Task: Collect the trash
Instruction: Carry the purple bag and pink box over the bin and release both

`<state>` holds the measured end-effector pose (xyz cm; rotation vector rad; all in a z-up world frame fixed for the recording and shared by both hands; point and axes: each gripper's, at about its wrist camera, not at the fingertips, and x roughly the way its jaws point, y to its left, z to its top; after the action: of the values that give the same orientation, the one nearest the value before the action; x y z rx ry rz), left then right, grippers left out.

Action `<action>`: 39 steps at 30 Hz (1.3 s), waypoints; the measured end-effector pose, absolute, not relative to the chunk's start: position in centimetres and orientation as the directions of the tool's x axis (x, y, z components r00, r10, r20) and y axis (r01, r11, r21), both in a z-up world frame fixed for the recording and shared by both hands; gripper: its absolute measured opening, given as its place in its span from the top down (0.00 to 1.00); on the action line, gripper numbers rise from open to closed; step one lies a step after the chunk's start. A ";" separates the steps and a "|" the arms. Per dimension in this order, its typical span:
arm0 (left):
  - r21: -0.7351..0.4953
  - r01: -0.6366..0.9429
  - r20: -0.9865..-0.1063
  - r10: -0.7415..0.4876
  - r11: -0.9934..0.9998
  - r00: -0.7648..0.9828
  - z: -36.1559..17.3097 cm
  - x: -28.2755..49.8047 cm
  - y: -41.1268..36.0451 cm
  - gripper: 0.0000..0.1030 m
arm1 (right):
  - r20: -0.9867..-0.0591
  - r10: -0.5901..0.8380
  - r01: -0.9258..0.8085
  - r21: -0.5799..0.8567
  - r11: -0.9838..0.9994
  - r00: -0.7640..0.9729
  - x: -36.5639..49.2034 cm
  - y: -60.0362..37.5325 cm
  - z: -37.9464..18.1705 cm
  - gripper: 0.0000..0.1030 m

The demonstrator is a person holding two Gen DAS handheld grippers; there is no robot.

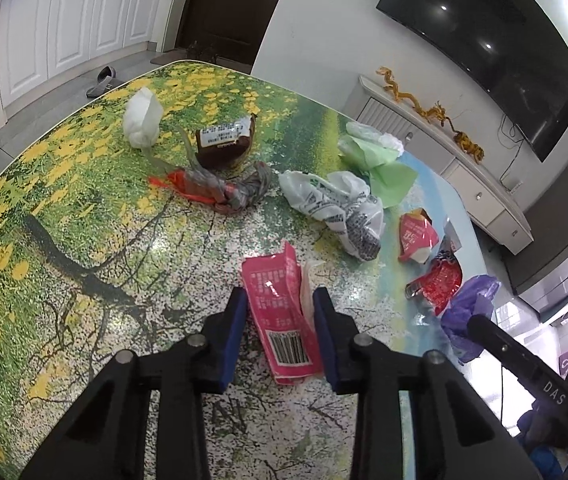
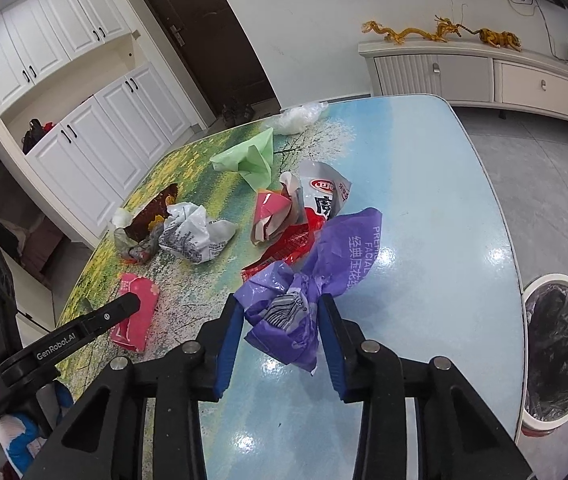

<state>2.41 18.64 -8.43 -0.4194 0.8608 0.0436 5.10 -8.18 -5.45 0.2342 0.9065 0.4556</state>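
While both sets of fingers are down at the worktop, each has a piece of litter between its blue pads. On the left gripper (image 1: 281, 330), the fingers pinch a flat pink foil wrapper with a barcode (image 1: 284, 316); the pads sit against its two long edges and the wrapper has buckled lengthwise between them. On the right gripper (image 2: 279, 334), the fingers pinch a crumpled purple plastic tissue wrapper (image 2: 300, 300), bunched at the waist where the pads bear on it. Neither piece appears lifted clear; both seem to rest on the glossy worktop printed with a yellow-flower meadow (image 1: 63, 216).

Beyond the fingers the remaining litter lies spread across the worktop: a crumpled white printed carrier bag (image 1: 336, 208), a knotted grey and orange bag (image 1: 223, 190), a brown packet with a white label (image 1: 225, 142), a white wad of tissue (image 1: 141, 118), a pale green plastic bag (image 1: 380, 164) and red snack wrappers (image 1: 438, 280). A round white bin with a black liner (image 2: 560, 344) stands on the floor just off the worktop's right-hand edge (seen only from the right wrist).

Judgement: the step in hand is the grasp of two pieces at once. The next move calls for lifting both clear, carrying them over the bin mouth and releasing; the right-hand load is much the nearer.
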 end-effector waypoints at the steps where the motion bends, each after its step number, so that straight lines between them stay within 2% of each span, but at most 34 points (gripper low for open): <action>1: -0.344 -0.203 -0.742 -0.133 0.917 0.657 -8.4 2.2 18.7 0.71 | -0.700 0.475 -0.283 0.382 0.880 0.533 4.9 -8.2 -5.3 0.66; 12: -0.348 -0.200 -0.703 -0.113 0.916 0.702 -6.0 -0.1 19.1 0.72 | -0.647 0.504 -0.327 0.383 0.864 0.572 2.0 -8.1 -2.8 0.67; 23: -0.334 -0.174 -0.639 -0.087 0.926 0.765 -0.8 -1.5 18.3 0.72 | -0.568 0.509 -0.324 0.399 0.858 0.647 -0.1 -10.8 0.2 0.67; 33: -0.342 0.007 -0.566 -0.212 0.940 0.796 4.9 1.1 11.5 0.72 | -0.506 0.428 -0.224 0.414 0.882 0.749 -1.0 -17.4 1.9 0.67; 39: -0.330 0.149 -0.575 -0.324 0.932 0.751 6.1 3.9 3.9 0.72 | -0.490 0.314 -0.101 0.413 0.905 0.813 -1.6 -23.7 1.9 0.67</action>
<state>3.85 3.88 6.07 -0.2728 0.6747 -0.2619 -1.62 -23.68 1.88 0.3830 0.5826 0.2270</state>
